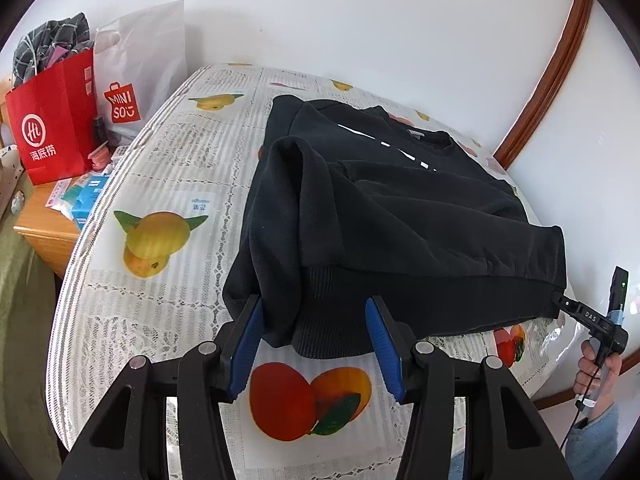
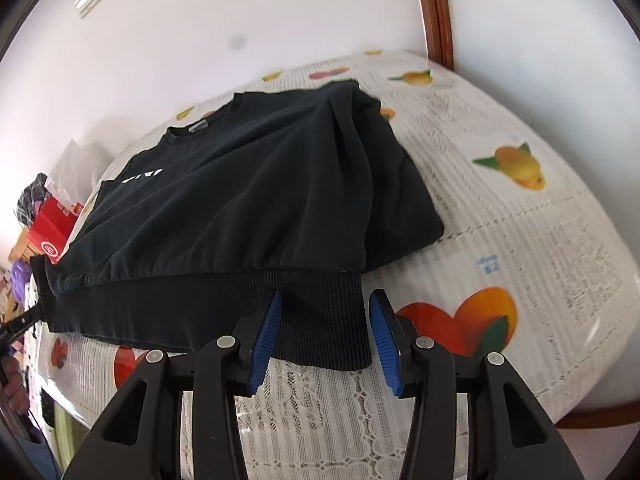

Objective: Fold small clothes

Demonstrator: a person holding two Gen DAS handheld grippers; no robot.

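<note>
- I see the black sweatshirt [image 1: 400, 216] lying folded near the table [image 1: 160, 304] front edge.
- My left gripper [image 1: 316, 344] and right gripper [image 2: 324, 340] stand spread, straddling the hem, pads apart from it.
- The white chest print is unreadable.

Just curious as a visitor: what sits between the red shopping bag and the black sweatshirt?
In the left wrist view, a white Miniso bag, small clutter, then bare fruit-print tablecloth lie between red bag and sweatshirt.
</note>
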